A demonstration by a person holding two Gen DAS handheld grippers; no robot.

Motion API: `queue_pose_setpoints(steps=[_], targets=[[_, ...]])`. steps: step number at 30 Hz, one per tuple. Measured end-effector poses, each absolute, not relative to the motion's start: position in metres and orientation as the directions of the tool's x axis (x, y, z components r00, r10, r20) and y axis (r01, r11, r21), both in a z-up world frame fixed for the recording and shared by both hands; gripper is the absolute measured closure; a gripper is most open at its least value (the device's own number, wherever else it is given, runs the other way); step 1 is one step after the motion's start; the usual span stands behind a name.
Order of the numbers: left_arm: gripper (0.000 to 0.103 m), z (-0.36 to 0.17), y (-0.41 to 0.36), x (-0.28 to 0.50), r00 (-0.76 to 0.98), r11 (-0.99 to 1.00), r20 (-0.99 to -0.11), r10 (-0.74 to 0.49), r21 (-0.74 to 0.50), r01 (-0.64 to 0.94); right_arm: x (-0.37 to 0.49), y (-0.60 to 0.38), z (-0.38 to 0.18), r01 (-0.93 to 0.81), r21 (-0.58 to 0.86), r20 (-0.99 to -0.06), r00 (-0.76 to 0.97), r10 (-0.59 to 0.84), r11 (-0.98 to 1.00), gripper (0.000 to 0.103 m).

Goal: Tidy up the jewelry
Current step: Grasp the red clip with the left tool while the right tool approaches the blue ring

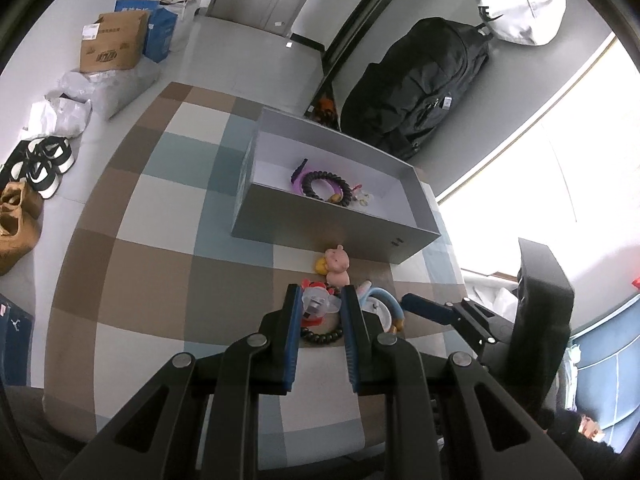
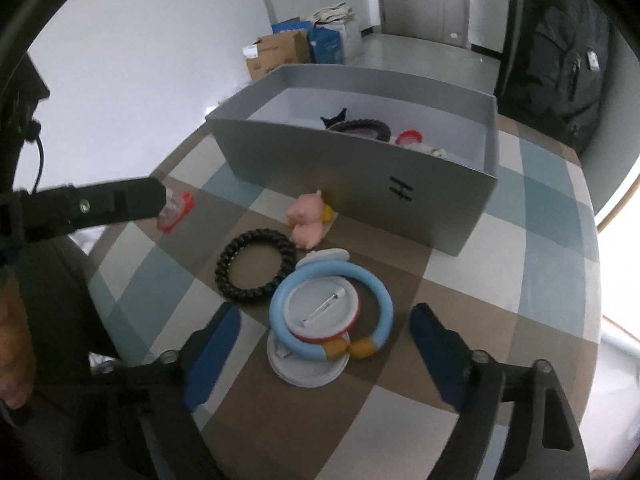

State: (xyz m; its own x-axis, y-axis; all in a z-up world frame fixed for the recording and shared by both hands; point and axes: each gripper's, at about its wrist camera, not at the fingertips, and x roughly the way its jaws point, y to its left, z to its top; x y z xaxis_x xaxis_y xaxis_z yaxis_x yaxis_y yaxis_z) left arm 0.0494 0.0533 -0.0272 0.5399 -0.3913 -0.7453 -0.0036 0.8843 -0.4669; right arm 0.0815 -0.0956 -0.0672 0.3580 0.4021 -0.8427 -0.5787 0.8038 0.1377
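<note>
My left gripper (image 1: 319, 305) is shut on a red and clear plastic trinket (image 1: 316, 307), held above the checked table; the trinket also shows in the right wrist view (image 2: 176, 210). A black beaded bracelet (image 2: 256, 276), a pink pig figure (image 2: 306, 220), a blue ring bracelet (image 2: 332, 308) and two round pin badges (image 2: 308, 364) lie in front of the grey box (image 2: 360, 196). The box holds a black bracelet (image 1: 326, 188) and other pieces. My right gripper (image 2: 324, 344) is open, its fingers either side of the blue ring.
A black backpack (image 1: 416, 92) leans on the wall behind the box. Cardboard boxes (image 1: 114, 42), bags and shoes (image 1: 40, 168) lie on the floor at left. The table edge runs close on the right in the right wrist view.
</note>
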Motion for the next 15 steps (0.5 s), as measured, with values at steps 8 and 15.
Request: queue_pose_setpoints(steps=[8, 15], targets=[[0.088, -0.027, 0.055, 0.049, 0.538, 0.880, -0.743, -0.397, -0.474, -0.005, 0.082, -0.099, -0.065, -0.576, 0.148, -0.835, 0.363, 0.414, 0.804, 0.041], [0.088, -0.026, 0.053, 0.048, 0.538, 0.879, -0.741, -0.402, -0.477, -0.001, 0.082, -0.114, -0.050, -0.544, 0.213, -0.795, 0.387, 0.467, 0.812, 0.041]])
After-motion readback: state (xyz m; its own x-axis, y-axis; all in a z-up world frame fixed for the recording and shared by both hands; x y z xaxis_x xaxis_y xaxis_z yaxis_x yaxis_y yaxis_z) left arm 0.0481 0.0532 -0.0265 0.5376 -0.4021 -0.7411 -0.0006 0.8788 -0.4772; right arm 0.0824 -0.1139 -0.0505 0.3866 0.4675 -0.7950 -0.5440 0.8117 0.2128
